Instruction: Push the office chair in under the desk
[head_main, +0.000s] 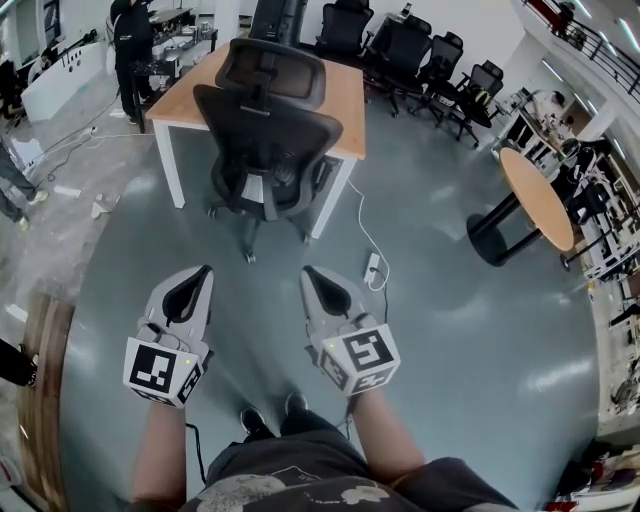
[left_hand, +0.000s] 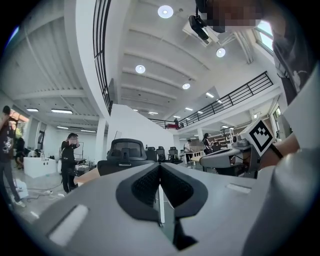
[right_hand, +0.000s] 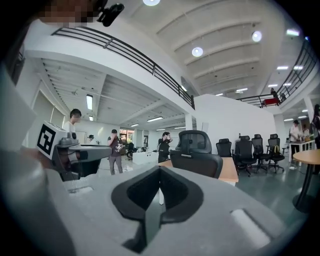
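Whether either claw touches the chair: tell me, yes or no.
No: the left claw and right claw hang apart from the chair, floor between.

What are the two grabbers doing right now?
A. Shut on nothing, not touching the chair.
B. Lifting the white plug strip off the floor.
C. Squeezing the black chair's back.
A: the left gripper and right gripper both have jaws together on nothing, and floor shows between them and the office chair.
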